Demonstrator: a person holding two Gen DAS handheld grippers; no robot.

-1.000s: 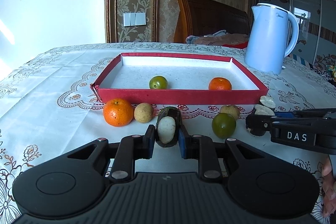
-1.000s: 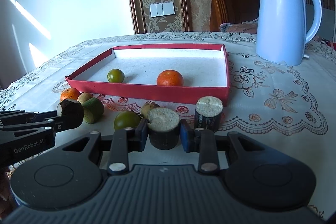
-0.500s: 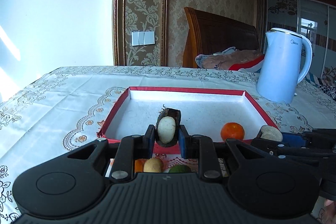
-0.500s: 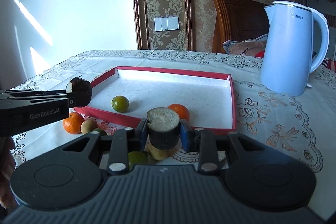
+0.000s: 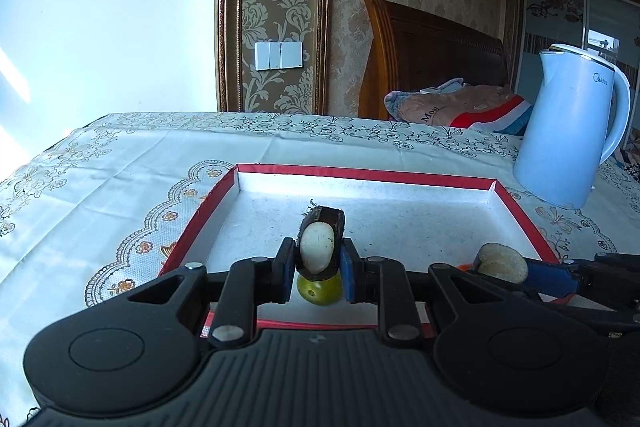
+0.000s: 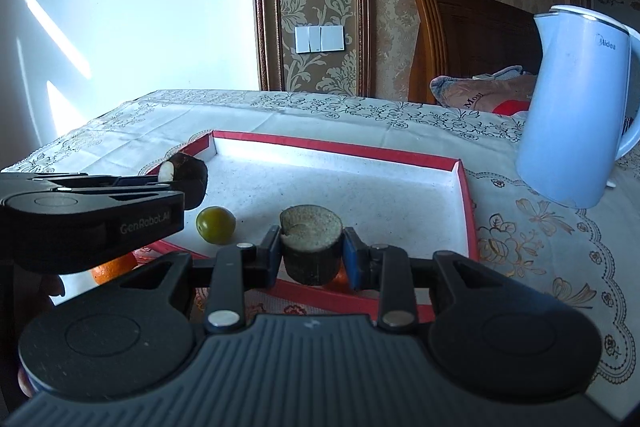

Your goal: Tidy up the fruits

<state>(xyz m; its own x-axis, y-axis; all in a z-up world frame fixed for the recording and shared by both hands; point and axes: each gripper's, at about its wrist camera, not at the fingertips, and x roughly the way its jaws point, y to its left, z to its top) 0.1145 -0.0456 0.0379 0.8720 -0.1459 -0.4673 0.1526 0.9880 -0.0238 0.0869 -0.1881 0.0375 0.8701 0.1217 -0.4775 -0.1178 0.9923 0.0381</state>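
The left gripper (image 5: 318, 269) has its jaws clamped on a dark-skinned cut piece (image 5: 319, 247), narrow and pale-fleshed. The piece's long axis runs away from the camera, its pale cut face turned back toward the lens and a dark stub at the far end. It hangs above the near left part of the red tray (image 5: 404, 175), over a green round fruit (image 5: 319, 291) lying on the white floor inside.

The right gripper (image 6: 311, 253) has its jaws closed partway on a dark stubby chunk (image 6: 312, 245), gripped by its sides. This chunk stands upright, its rough tan cut face up and its short axis vertical. It hangs over the tray's near rim, with an orange fruit (image 6: 338, 279) just showing behind it.

In the right wrist view, 1 more orange fruit (image 6: 114, 267) lies on the table (image 6: 540, 259) outside the tray's near left corner. A pale blue kettle (image 6: 576, 107) stands on the table to the right of the tray.
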